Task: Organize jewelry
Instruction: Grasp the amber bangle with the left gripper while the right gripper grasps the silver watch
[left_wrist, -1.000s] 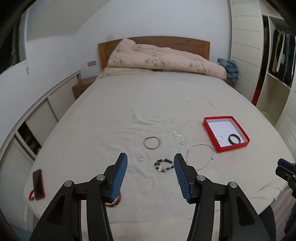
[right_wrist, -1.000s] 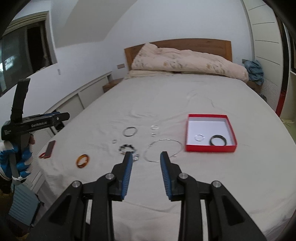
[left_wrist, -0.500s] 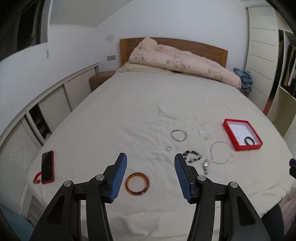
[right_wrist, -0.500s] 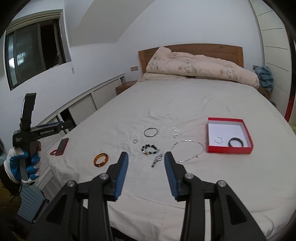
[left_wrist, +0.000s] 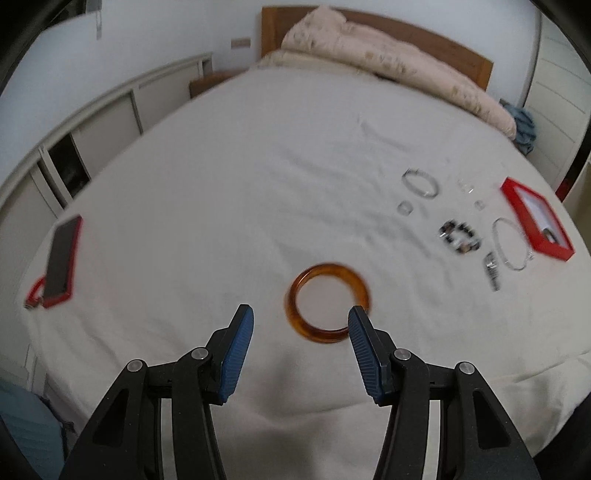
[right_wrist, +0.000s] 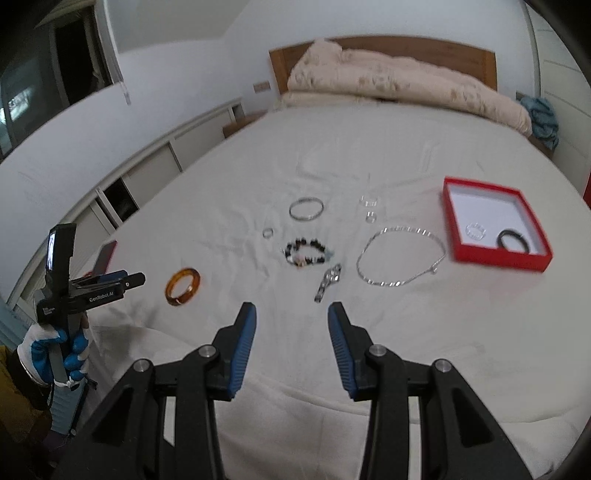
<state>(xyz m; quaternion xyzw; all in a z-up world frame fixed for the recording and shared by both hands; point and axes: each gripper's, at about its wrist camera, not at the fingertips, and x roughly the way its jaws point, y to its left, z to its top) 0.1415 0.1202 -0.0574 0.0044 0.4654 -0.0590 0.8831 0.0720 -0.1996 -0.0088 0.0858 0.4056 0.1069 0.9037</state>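
Bedroom scene, amber bangle (left_wrist: 327, 303) flat on bed (left_wrist: 221, 192) at twelve o'clock of released left tool (left_wrist: 297, 325), apparently lined up for pickup toward red box (right_wrist: 495, 225) at two o'clock of right tool (right_wrist: 291, 321), likewise released and empty.

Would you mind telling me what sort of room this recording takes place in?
Very likely a home bedroom: a large bed with a cream sheet, a rumpled beige floral duvet against a wooden headboard, and a wooden bedside table by the wall.
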